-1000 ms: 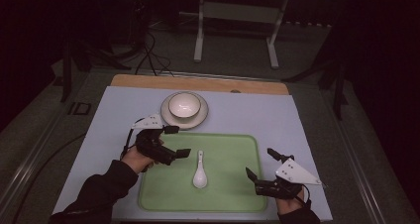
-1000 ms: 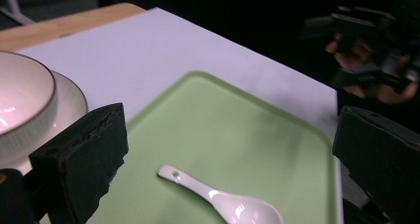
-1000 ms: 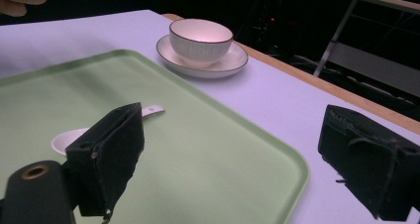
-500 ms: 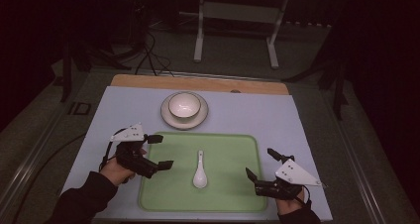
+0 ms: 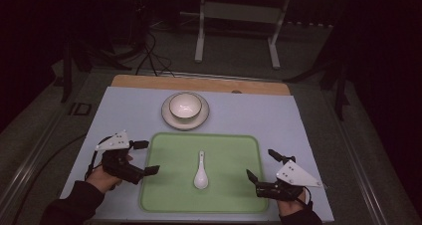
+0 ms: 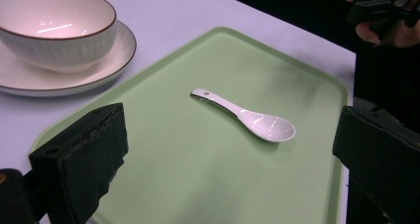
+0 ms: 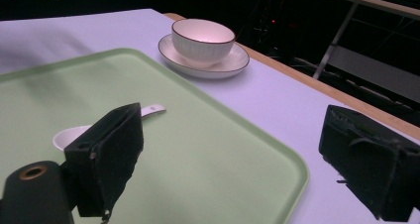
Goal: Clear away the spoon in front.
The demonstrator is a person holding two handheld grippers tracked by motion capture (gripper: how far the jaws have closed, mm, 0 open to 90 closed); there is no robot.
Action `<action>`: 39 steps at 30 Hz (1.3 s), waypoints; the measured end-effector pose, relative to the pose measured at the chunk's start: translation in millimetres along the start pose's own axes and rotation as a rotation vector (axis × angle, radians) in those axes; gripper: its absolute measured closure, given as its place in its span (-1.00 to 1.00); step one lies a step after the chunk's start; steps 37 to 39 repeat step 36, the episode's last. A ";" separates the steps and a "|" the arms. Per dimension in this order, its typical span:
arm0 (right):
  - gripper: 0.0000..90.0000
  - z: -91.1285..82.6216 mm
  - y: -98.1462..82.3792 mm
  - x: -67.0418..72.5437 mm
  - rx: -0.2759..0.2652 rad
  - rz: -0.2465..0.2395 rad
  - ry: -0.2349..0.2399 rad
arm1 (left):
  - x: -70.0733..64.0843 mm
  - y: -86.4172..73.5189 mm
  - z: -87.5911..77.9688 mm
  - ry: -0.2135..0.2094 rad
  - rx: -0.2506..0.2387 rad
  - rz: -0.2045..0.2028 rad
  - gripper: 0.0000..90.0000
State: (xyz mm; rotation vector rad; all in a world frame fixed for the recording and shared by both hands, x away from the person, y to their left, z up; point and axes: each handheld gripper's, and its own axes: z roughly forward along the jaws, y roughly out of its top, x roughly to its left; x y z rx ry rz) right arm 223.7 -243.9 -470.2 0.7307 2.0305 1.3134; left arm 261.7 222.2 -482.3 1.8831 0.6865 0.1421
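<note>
- On the bench, high view: spoon lies mid-tray; both jaws wide, empty.
- Left gripper view: spoon looks glazed, light, brittle, likely slippery.
- Right gripper view: handle, pointing toward the bowl, seems the best hold.

Overall light: dim, the room around the table falling away into near black.
Glare: soft highlights are showing inside the bowl and on the spoon.
Focus: the near black jaws are blurring in both gripper views.
Shadows: faint, soft-edged patches are lying on the tray.
</note>
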 end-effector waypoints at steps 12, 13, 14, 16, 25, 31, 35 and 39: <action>-0.78 0.8 -1.7 0.3 0.001 0.000 0.005 | 10.2 -30.8 -6.5 0.046 0.012 -0.020 -0.99; -0.77 1.3 -1.8 0.3 0.003 -0.003 0.003 | 11.5 -32.9 -6.8 0.052 0.014 -0.015 -0.99; -0.77 1.3 -1.8 0.3 0.003 -0.003 0.003 | 11.5 -32.9 -6.8 0.052 0.014 -0.015 -0.99; -0.77 3.0 -2.7 0.5 0.011 -0.008 -0.002 | 13.4 -38.4 -7.6 0.068 0.009 0.002 -0.99; -0.77 2.5 -5.5 -3.1 0.015 0.004 -0.005 | 19.6 -56.6 -4.9 0.065 0.022 -0.026 -0.99; -0.77 3.8 -6.3 -4.3 0.016 0.011 -0.002 | 24.8 -61.2 -4.1 0.068 0.030 -0.048 -0.99; -0.77 4.1 -6.5 -4.6 0.017 0.014 -0.001 | 26.1 -62.1 -4.3 0.070 0.027 -0.055 -0.99; -0.77 4.2 -6.5 -4.6 0.018 0.014 -0.002 | 26.3 -62.1 -4.5 0.072 0.027 -0.059 -0.99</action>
